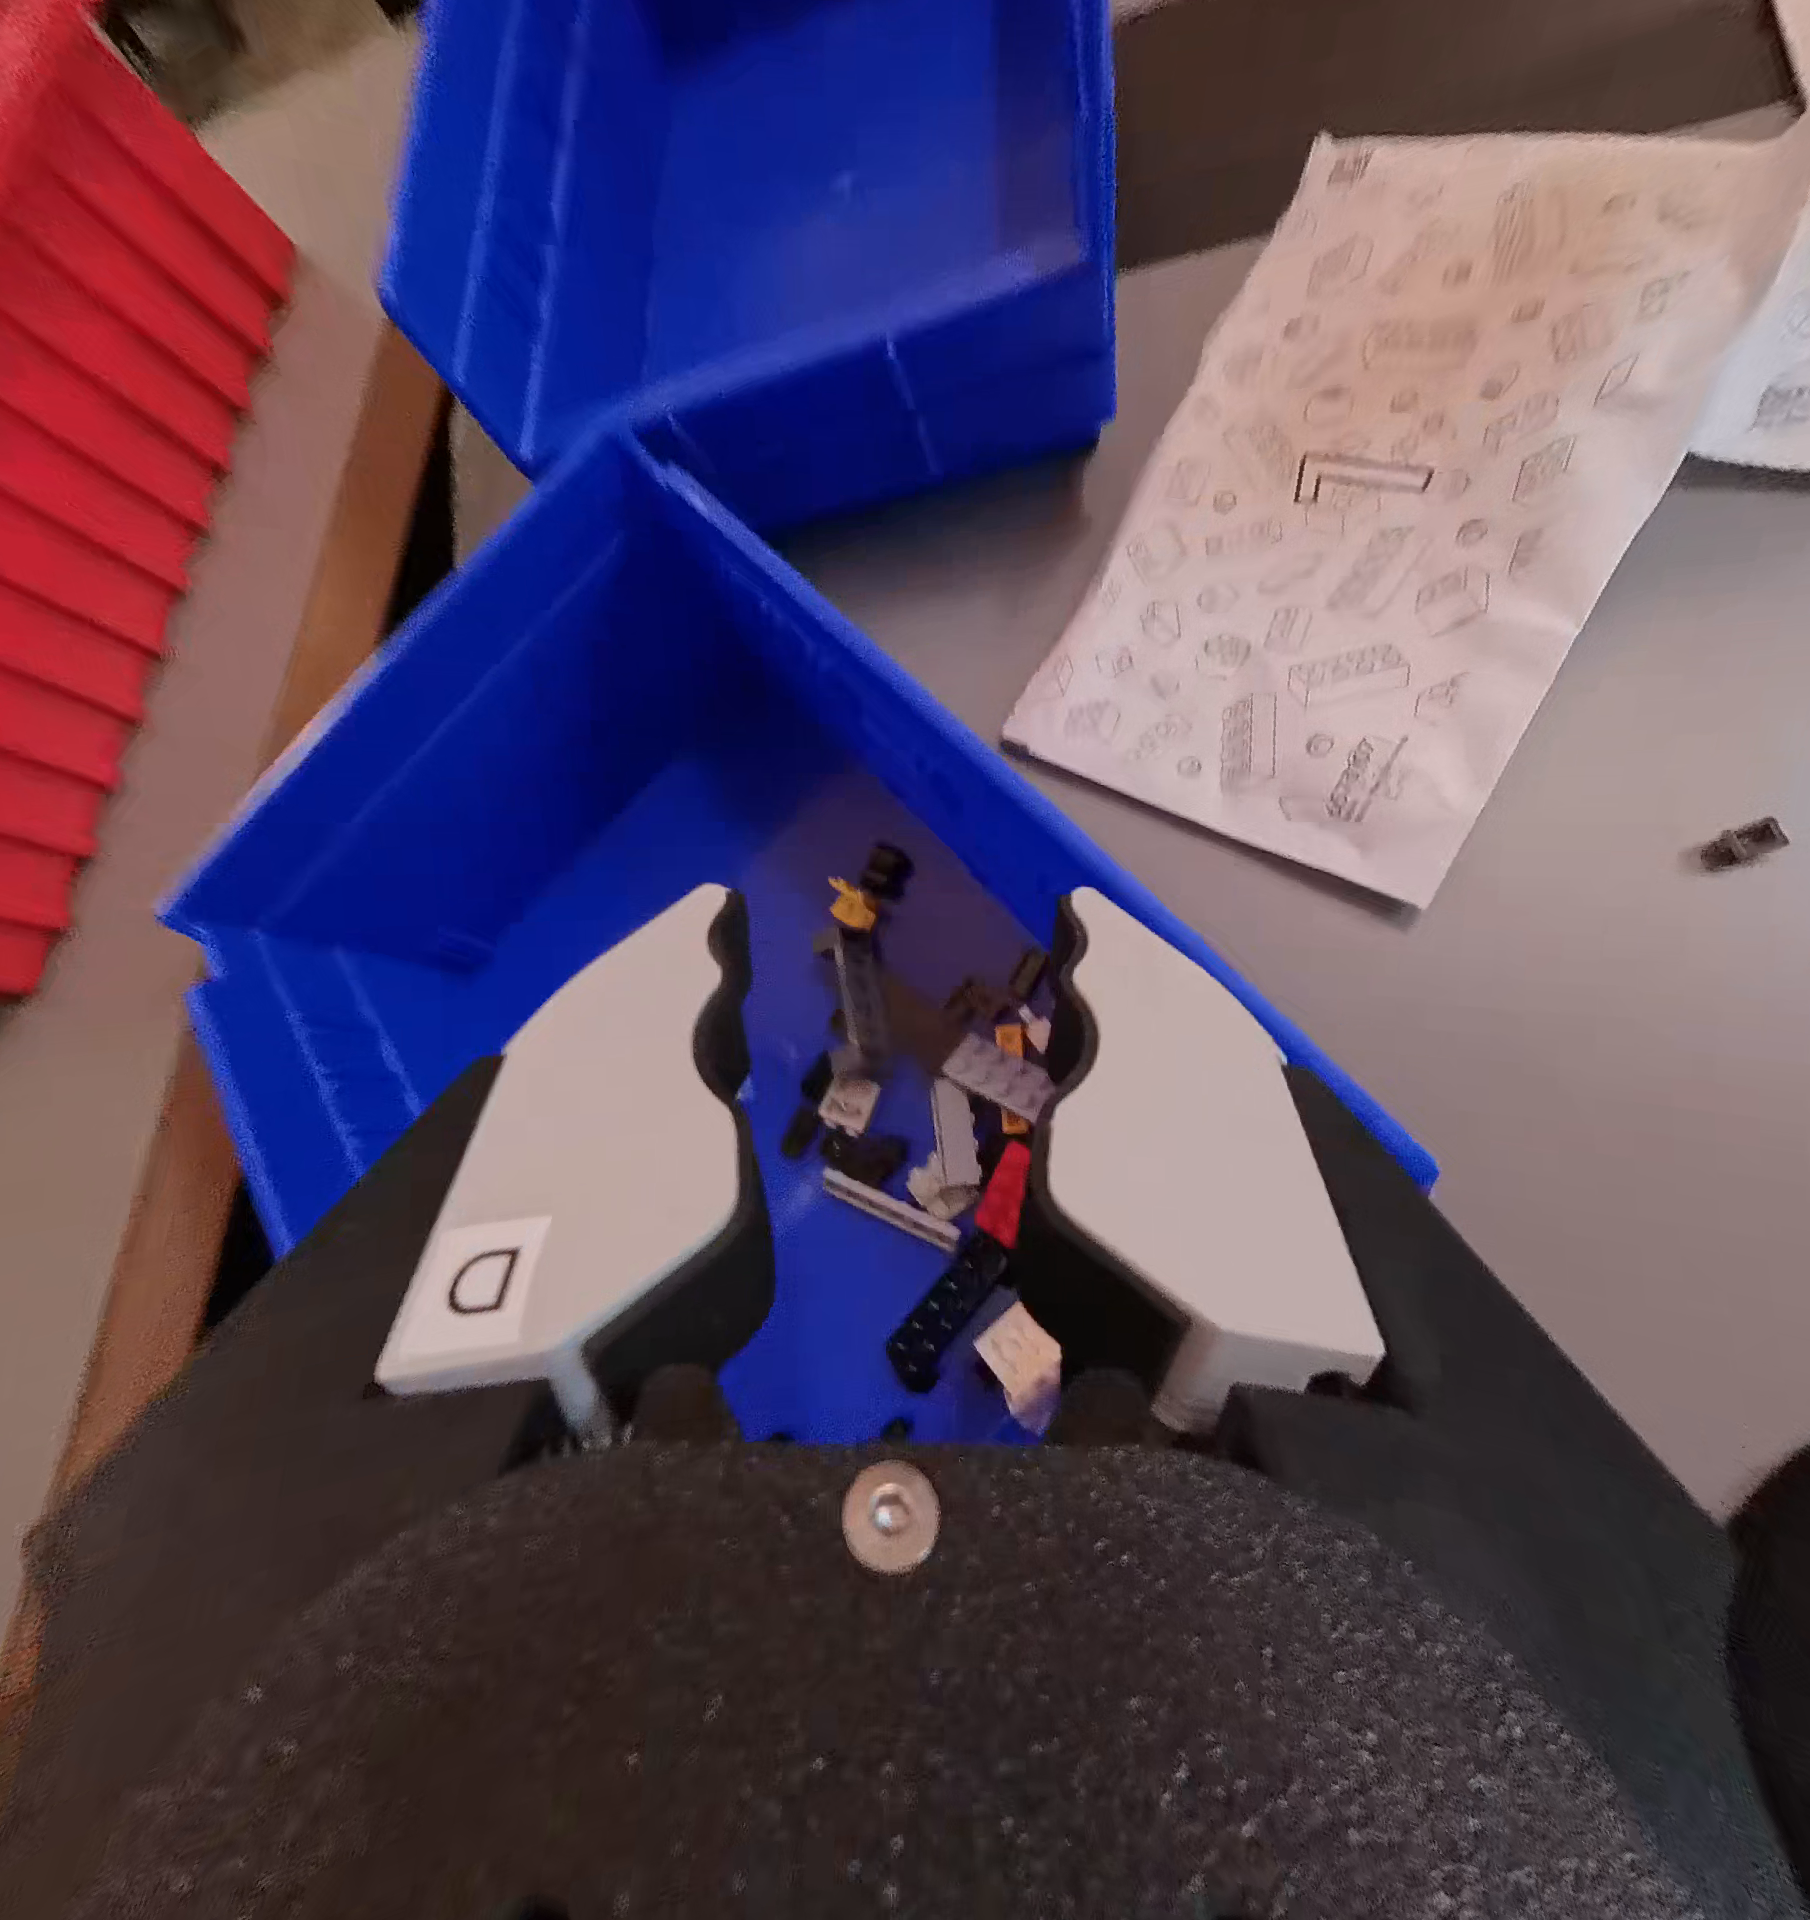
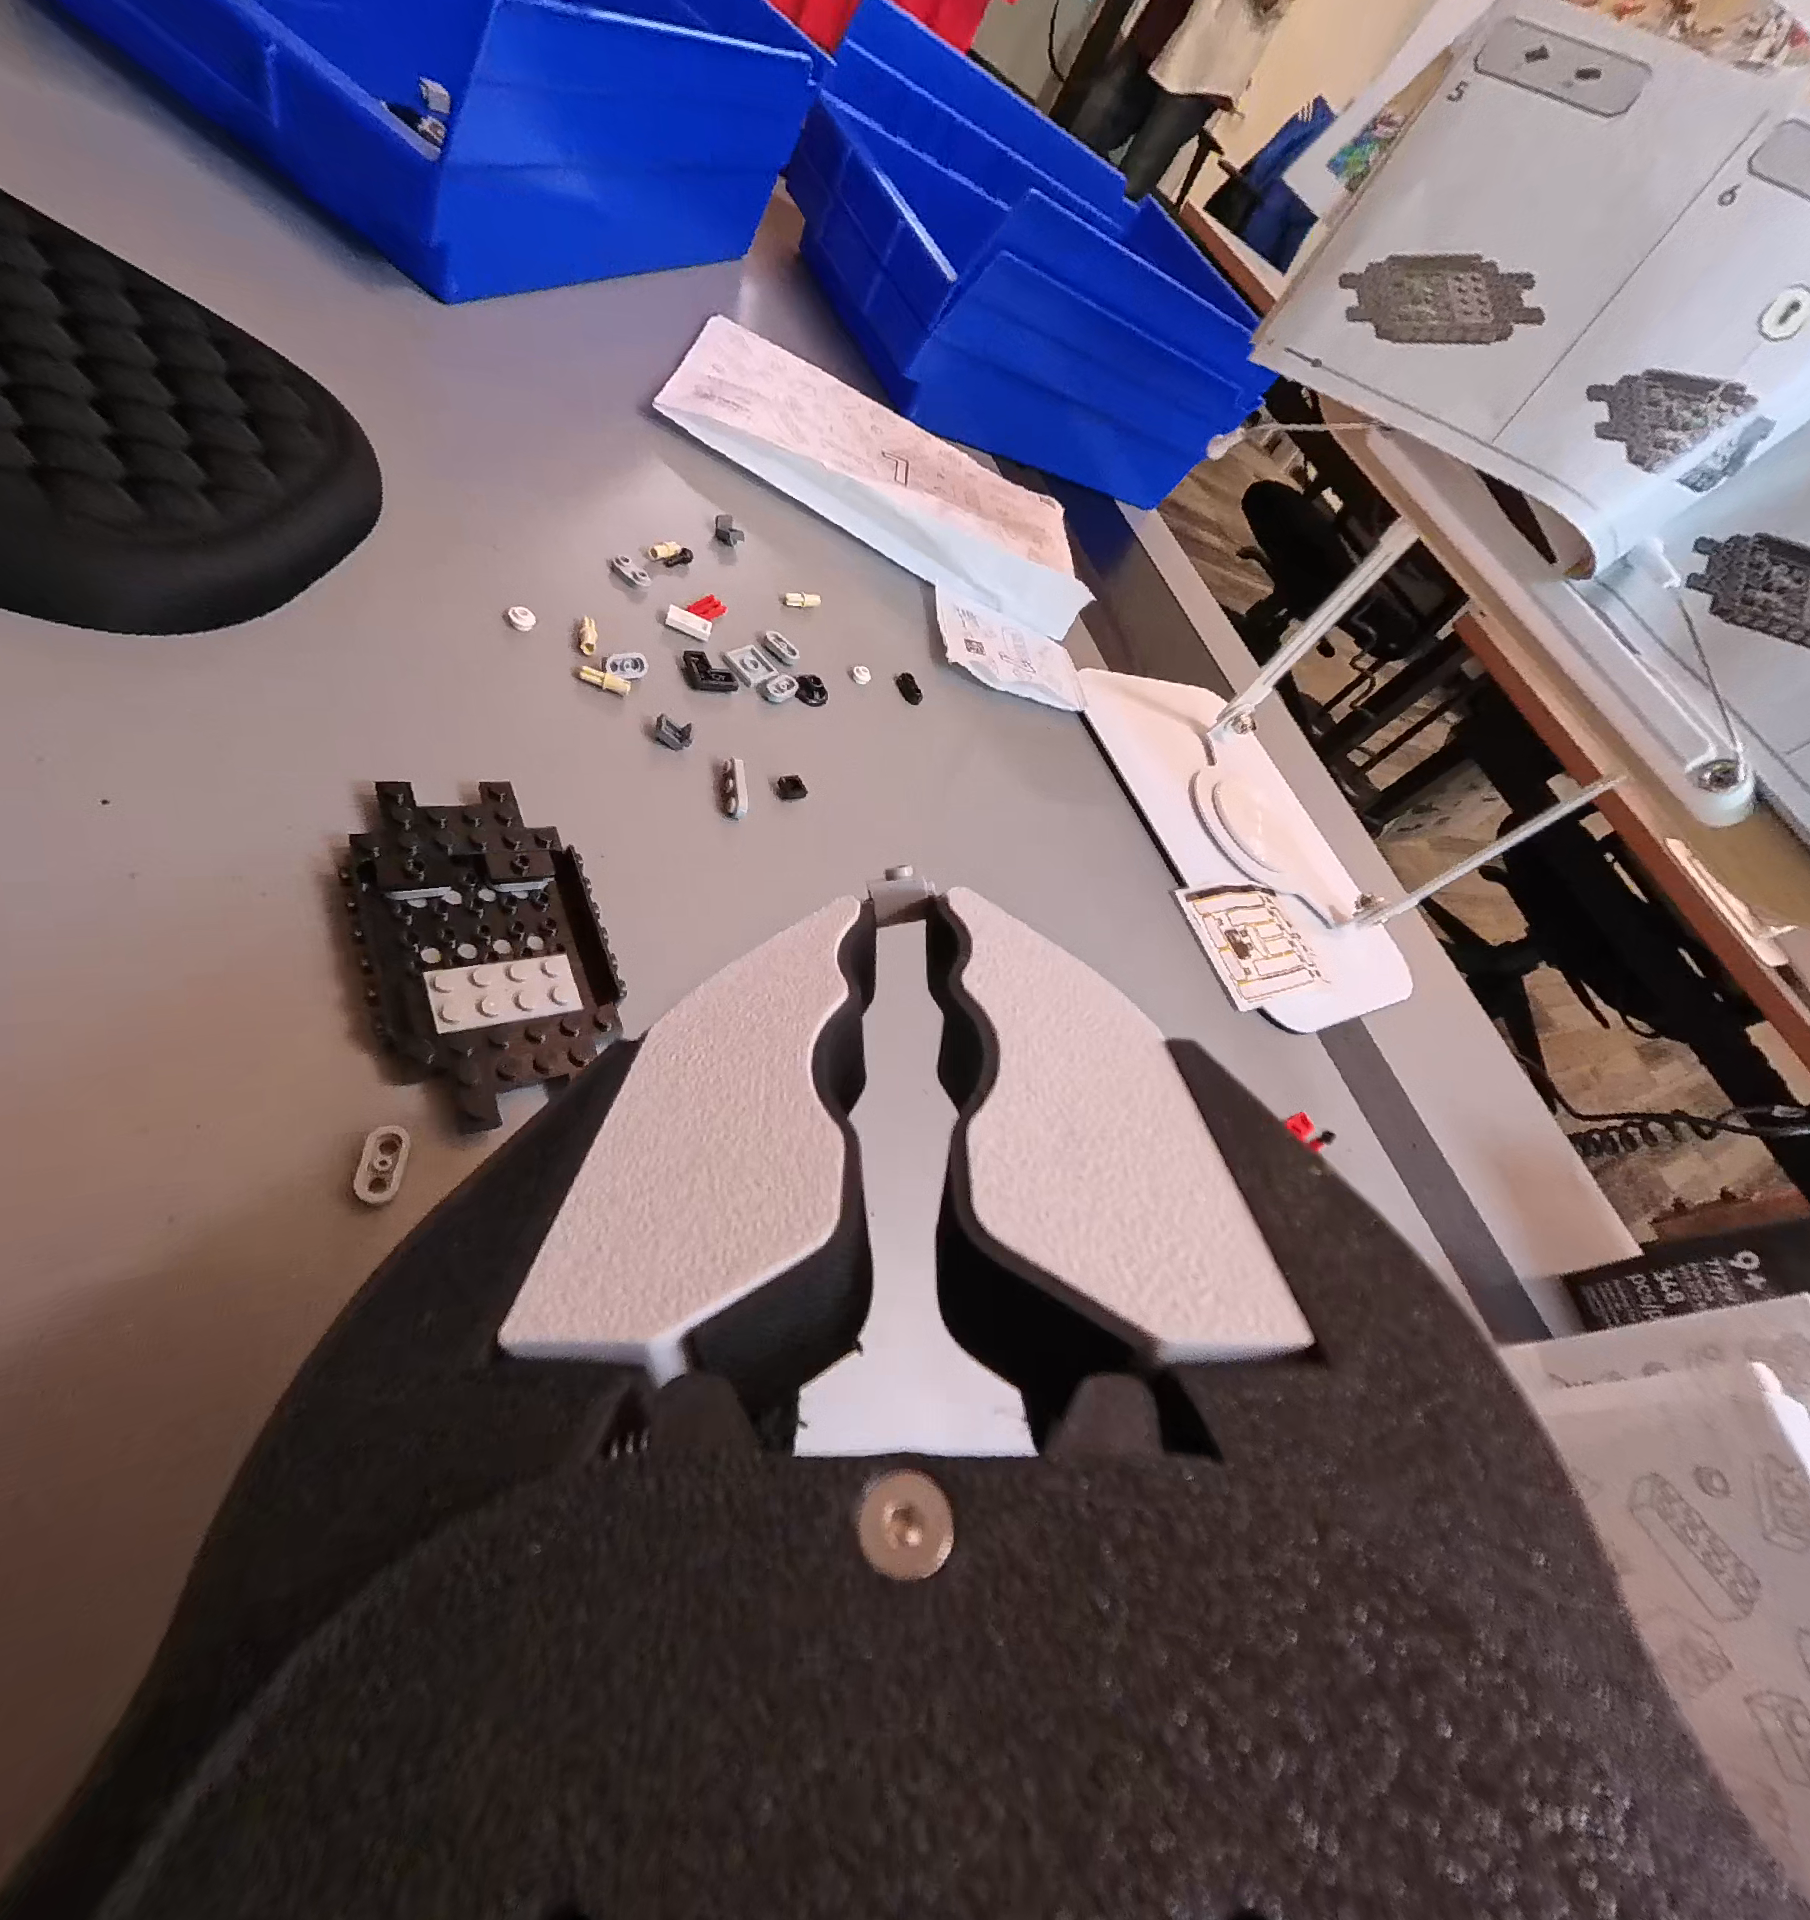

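Now: left gripper released over blue bin | right gripper grasping small grey brick | lettered sticker on left finger

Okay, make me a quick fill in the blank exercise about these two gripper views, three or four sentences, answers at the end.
1. The right gripper pinches a small ____ brick.
2. The left gripper hangs open over a ____ bin with loose pieces.
3. The black build carries a light grey ____ on top.
4. Small loose parts lie on the ____ table.

Answers: grey; blue; plate; grey
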A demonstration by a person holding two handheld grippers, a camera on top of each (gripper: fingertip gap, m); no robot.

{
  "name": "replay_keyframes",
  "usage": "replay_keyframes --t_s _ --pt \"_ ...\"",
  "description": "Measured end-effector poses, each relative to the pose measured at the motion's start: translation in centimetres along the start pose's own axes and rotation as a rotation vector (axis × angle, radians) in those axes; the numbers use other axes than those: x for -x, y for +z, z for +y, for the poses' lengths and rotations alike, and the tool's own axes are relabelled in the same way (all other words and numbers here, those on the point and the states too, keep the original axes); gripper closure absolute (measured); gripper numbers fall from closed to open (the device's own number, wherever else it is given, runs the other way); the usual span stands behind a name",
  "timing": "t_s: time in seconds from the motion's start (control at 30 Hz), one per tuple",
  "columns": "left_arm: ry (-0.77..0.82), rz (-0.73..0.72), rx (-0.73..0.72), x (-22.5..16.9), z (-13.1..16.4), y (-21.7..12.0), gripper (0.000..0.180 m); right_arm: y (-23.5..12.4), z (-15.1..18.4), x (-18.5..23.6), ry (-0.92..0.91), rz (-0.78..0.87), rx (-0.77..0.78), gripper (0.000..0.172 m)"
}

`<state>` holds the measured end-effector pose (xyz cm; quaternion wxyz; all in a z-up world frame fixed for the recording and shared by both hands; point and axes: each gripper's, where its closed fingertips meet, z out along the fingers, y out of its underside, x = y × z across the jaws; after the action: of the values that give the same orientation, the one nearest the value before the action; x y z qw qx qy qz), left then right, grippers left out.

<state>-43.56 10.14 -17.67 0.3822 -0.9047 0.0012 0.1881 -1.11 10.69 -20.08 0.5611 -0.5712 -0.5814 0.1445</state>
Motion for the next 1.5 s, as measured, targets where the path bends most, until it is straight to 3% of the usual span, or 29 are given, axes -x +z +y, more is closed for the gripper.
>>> replay_keyframes --t_s 0.07,0.13,0.17,0.23,0.3,0.33,0.4,0.47,0.53,0.7,0.8,0.87,0.97,1.03,1.1,1.17,1.27,1.33,1.4,1.5 --pt "0.033 -0.034 -0.125 -0.2 -2.2 -1.6 0.133 -0.1 -0.4 0.1 -0.013 0.004 -0.019 0.163" --pt "0.08 0.096 -0.344 -3.7 -5.6 -4.5 0.146 -0.2 -1.2 0.3 -0.032 0.013 -0.051 0.162" --pt "0.088 0.253 -0.45 -6.8 -7.1 -6.3 0.151 -0.2 -1.6 0.3 -0.048 0.027 -0.063 0.163" --pt "0.096 0.743 -0.579 -15.3 -8.4 -10.9 0.153 -0.4 -2.6 0.3 -0.11 0.068 -0.087 0.163" --pt "0.068 1.243 -0.562 -22.3 -7.8 -15.7 0.152 -0.6 -3.6 0.5 -0.17 0.098 -0.109 0.162" --pt "0.048 1.398 -0.504 -24.9 -7.2 -16.7 0.152 -0.6 -4.1 0.8 -0.188 0.098 -0.12 0.162" --pt "0.055 1.587 -0.341 -29.5 -5.4 -17.5 0.152 -0.6 -4.8 1.6 -0.207 0.08 -0.139 0.162" --pt "0.046 1.671 -0.247 -32.7 -4.1 -17.7 0.153 -0.5 -5.2 2.4 -0.212 0.051 -0.16 0.162" --pt "0.059 1.668 -0.164 -34.8 -3.0 -17.0 0.154 -0.3 -5.4 3.1 -0.21 0.023 -0.165 0.162" --pt "0.081 1.662 -0.126 -36.1 -2.5 -16.8 0.17 0.1 -5.5 4.0 -0.233 -0.005 -0.163 0.162" --pt "0.156 1.614 -0.18 -35.8 -2.5 -16.8 0.171 0.2 -5.8 4.1 -0.24 0.003 -0.176 0.162" --pt "0.223 1.442 -0.276 -34.7 -3.3 -15.6 0.171 0.0 -5.7 3.2 -0.245 0.044 -0.158 0.171" --pt "0.241 1.076 -0.486 -29.1 -7.0 -13.6 0.17 -1.2 -4.4 -0.4 -0.147 0.116 -0.104 0.168" --pt "0.235 0.686 -0.573 -22.4 -9.4 -11.0 0.17 -2.6 -3.0 -3.4 -0.049 0.153 -0.053 0.165" --pt "0.195 0.319 -0.531 -14.5 -9.9 -8.5 0.17 -4.1 -0.7 -6.0 0.033 0.177 0.049 0.165" --pt "0.113 0.11 -0.407 -7.8 -8.2 -6.1 0.171 -5.8 2.4 -7.6 0.105 0.152 0.193 0.165" --pt "-0.039 0.028 -0.146 -1.8 -3.2 -2.4 0.17 -8.8 6.8 -7.6 0.256 0.045 0.385 0.164" --pt "-0.093 0.034 -0.044 -0.6 -0.9 -0.8 0.157 -10.7 8.9 -6.7 0.336 -0.023 0.474 0.164" --pt "-0.095 0.039 0.021 -0.5 0.3 0.5 0.143 -12.1 10.4 -5.5 0.395 -0.084 0.528 0.163" --pt "-0.07 0.031 0.01 -0.9 -0.1 0.9 0.133 -12.1 10.5 -3.3 0.419 -0.187 0.537 0.159"
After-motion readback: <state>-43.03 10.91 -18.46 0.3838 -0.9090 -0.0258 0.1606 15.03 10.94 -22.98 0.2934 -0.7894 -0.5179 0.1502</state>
